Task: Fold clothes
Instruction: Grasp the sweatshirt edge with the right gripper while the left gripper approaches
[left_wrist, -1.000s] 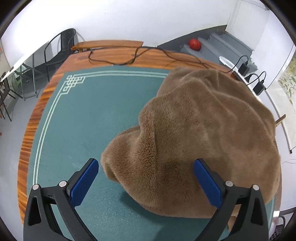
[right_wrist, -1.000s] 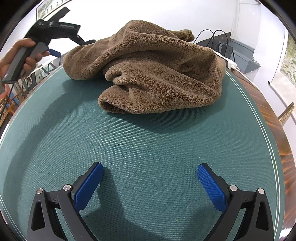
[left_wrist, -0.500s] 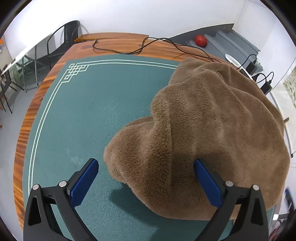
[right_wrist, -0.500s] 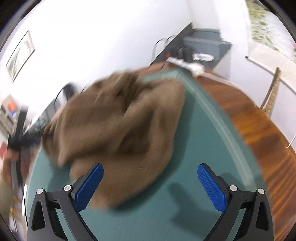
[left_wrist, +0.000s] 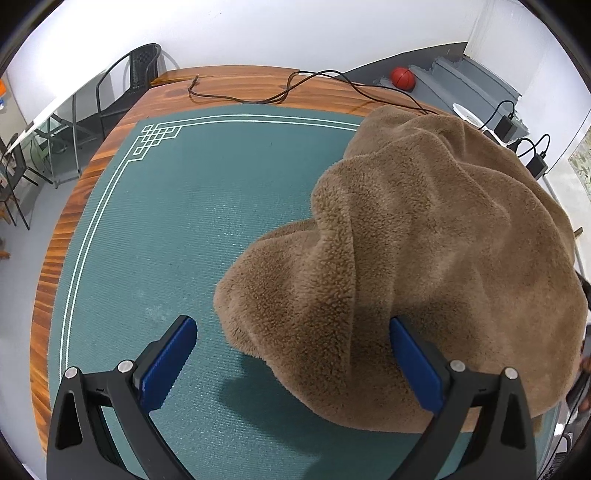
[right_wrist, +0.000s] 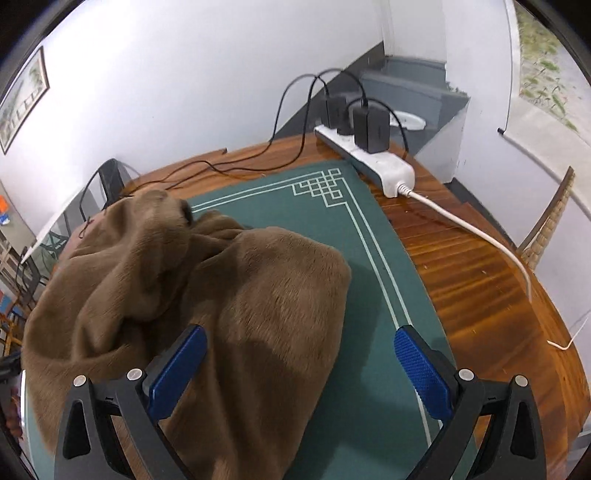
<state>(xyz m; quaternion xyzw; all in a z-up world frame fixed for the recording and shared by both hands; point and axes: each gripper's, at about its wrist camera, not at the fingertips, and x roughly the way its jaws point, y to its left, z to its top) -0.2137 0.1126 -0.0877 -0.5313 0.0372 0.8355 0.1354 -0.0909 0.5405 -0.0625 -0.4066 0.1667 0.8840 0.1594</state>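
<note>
A crumpled brown fleece garment lies in a heap on the green mat, filling the right half of the left wrist view. My left gripper hangs open above the garment's near left edge, its right finger over the fleece and its left finger over bare mat. In the right wrist view the same brown fleece garment fills the left and centre. My right gripper is open above its right edge, nothing held between the blue pads.
The mat covers a wooden table. A white power strip with black chargers and a white cable sits at the table's far corner. Dark cables trail along the far edge. A black chair stands beyond the table; a red ball lies on grey steps.
My right gripper has swung from the mat's open side to over the garment's right edge, facing the power strip corner. The left gripper has edged slightly closer above the garment.
</note>
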